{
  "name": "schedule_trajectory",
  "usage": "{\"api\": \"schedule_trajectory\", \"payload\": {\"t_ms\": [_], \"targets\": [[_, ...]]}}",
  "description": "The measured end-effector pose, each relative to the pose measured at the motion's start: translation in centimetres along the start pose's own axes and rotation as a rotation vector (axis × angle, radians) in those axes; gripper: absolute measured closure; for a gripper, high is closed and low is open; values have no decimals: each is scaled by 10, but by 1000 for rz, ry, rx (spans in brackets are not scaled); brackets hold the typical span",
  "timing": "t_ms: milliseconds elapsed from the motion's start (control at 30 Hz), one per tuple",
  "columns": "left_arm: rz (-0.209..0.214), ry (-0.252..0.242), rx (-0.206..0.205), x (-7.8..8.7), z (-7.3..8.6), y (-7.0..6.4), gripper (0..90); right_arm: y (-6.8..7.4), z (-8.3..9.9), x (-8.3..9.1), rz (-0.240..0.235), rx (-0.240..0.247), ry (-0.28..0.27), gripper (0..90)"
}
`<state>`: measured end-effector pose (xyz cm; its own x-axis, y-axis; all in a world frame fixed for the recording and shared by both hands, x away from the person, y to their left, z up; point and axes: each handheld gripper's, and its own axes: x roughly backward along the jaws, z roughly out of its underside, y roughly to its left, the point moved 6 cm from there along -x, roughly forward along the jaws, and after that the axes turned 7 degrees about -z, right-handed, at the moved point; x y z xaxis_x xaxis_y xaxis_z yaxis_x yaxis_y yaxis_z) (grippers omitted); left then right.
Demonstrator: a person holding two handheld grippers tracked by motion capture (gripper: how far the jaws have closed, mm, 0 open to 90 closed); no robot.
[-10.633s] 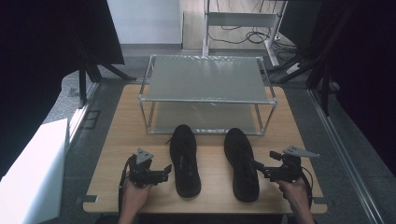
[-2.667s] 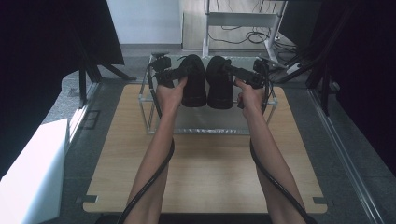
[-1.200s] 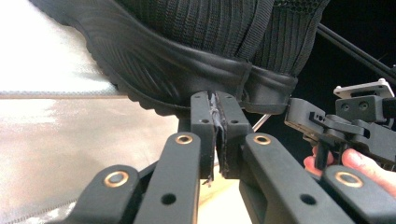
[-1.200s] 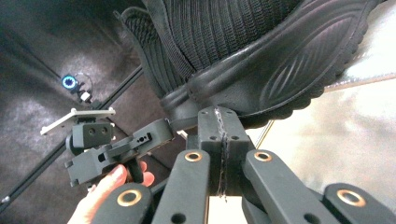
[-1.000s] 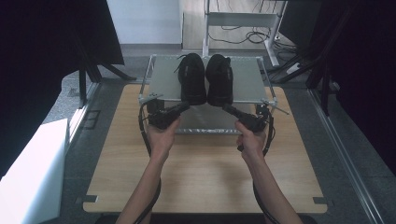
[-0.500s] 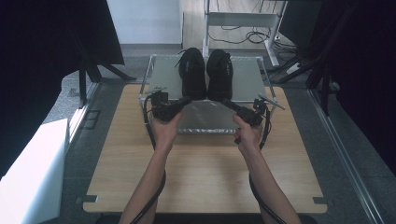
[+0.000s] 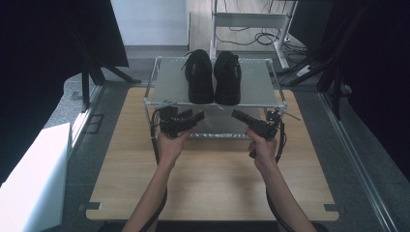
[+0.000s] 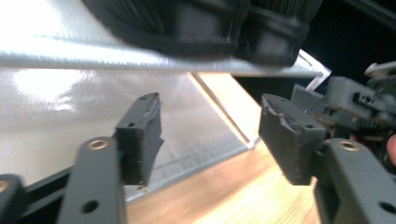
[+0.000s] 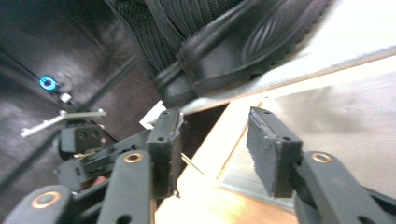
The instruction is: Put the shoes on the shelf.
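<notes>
wooden table on a grey floor, dark curtains at both sides, a white wall and a metal stand with cables at the far end. a two-tier wire rack with frosted shelves stands at the table's far half. on its top shelf two black shoes sit side by side and touching, toes toward the person: left shoe, right shoe, both near the shelf's middle, heels at the far edge.

left gripper is held in the person's left hand, just in front of the rack's near edge and below the top shelf, pointing toward the middle. its jaws stand apart with nothing between them; in the left gripper view the shoe soles show above, resting on the shelf edge.

right gripper is held in the right hand, at the same height, pointing toward the left one. jaws likewise released and empty. the two grippers are near each other, not touching, and both are clear of the shoes.
</notes>
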<state>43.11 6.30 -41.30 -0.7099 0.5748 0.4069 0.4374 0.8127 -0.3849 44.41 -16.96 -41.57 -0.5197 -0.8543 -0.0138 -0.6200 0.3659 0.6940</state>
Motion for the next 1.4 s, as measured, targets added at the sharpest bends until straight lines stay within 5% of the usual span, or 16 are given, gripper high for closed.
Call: {"api": "schedule_trajectory", "payload": {"t_ms": [267,467,767,1100,1400], "targets": [[-23,27,-74,15,10,-7,225,8,12,10,60,185,81,400],[-82,53,-195,33,21,-13,141,17,24,17,103,326,162,291],[-154,88,-259,54,45,-8,75,25,38,38,180,458,300,155],[-229,128,-374,71,72,-3,0,21,57,70,228,502,381,118],[-234,135,-365,85,95,8,0,16,68,101,284,530,417,72]]}}
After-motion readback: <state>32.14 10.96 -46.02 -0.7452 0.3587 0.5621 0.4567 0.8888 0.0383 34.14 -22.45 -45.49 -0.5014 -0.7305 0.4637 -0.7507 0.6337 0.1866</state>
